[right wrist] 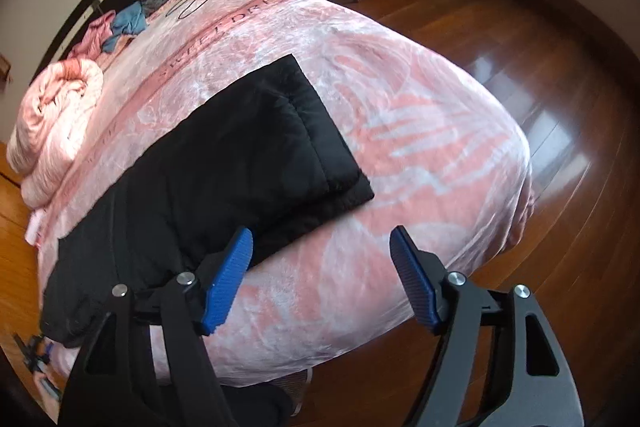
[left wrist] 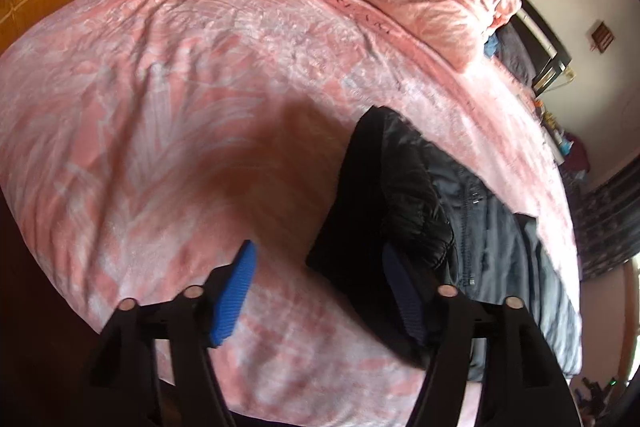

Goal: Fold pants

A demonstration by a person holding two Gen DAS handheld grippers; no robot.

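Pants of black quilted fabric (right wrist: 224,163) lie flat mid-frame on the pink bed (right wrist: 420,147), both tongs (left wrist: 320,291) (right wrist: 322,275) spread and empty, so gripping an edge likely comes next.

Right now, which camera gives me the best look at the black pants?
The right wrist view: the black pants lie across the pink bedspread with their hem edge and long side fully visible. The left wrist view catches only a bunched dark end, partly hidden behind the left hand-held gripper.

Black pants (right wrist: 224,163), pink-and-white leaf-patterned bedspread (left wrist: 180,75), blue-padded tongs (right wrist: 322,275)
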